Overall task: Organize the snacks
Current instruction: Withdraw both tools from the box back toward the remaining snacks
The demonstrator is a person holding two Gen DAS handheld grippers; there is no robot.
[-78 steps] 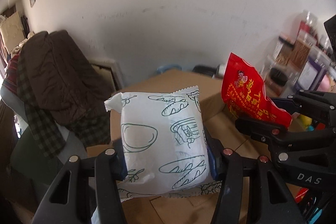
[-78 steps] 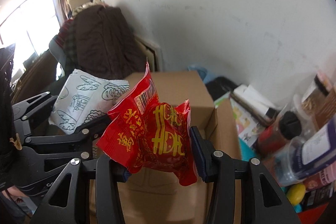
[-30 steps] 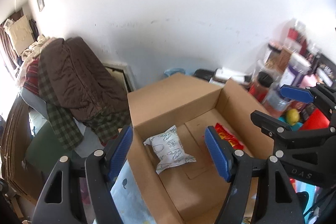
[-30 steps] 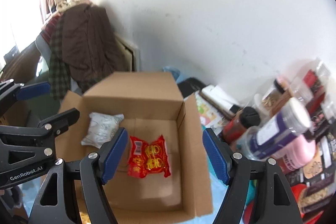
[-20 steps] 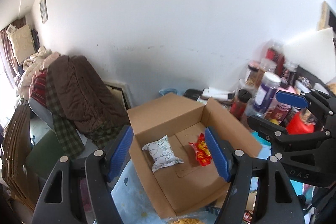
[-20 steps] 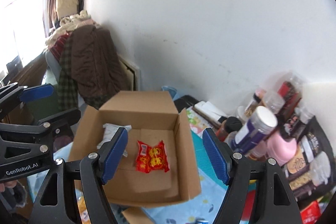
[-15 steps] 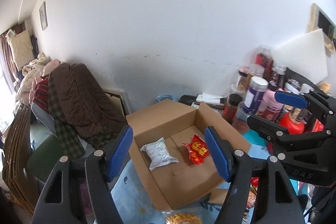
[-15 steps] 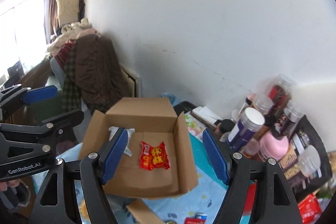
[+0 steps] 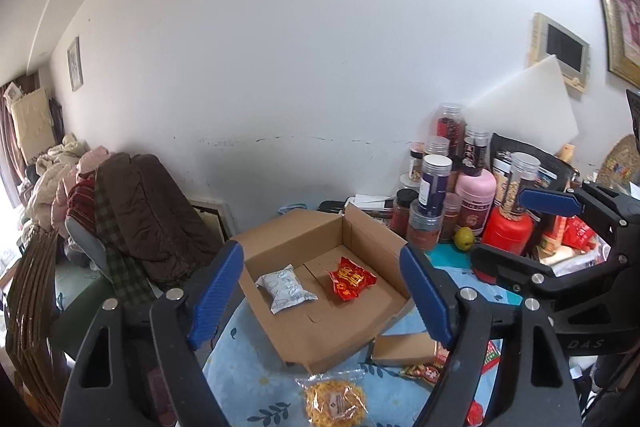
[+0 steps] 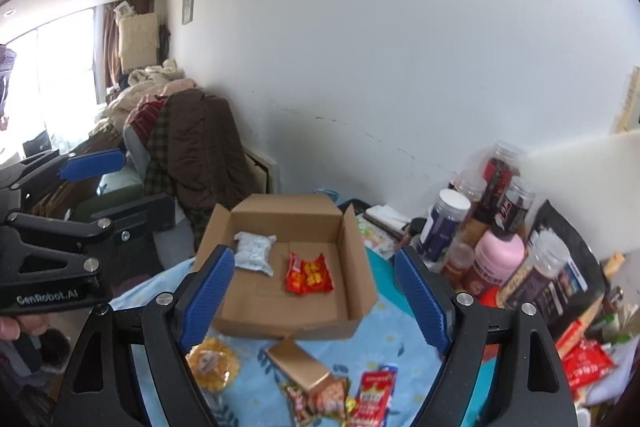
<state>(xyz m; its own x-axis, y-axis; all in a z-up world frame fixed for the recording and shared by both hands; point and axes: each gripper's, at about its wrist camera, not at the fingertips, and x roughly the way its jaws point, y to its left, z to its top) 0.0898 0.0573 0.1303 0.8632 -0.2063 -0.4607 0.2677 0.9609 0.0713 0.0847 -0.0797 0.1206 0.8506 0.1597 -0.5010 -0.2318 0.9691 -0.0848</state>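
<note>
An open cardboard box (image 9: 352, 331) (image 10: 280, 323) sits on the blue flowered cloth. Inside lie a white snack pack (image 9: 285, 287) (image 10: 253, 251) on the left and a red snack pack (image 9: 351, 278) (image 10: 308, 274) beside it. My left gripper (image 9: 322, 293) hovers above and in front of the box, jaws opening, nothing between them. My right gripper (image 10: 310, 301) hangs likewise in front of the box, jaws opening and empty. Loose snacks lie near the box's front: a yellow crisp bag (image 9: 335, 403) (image 10: 211, 363), a small brown carton (image 9: 404, 347) (image 10: 298, 367) and red packets (image 10: 374, 393).
Jars and bottles (image 9: 452, 195) (image 10: 492, 247) crowd the right side against the white wall. A chair piled with brown and plaid clothes (image 9: 136, 211) (image 10: 188, 155) stands left of the box. A white board (image 9: 520, 107) leans on the wall.
Both grippers let go of their packs, which now lie in the box. Both have drawn back and upward, so the box looks smaller and the snacks on the cloth have come into view.
</note>
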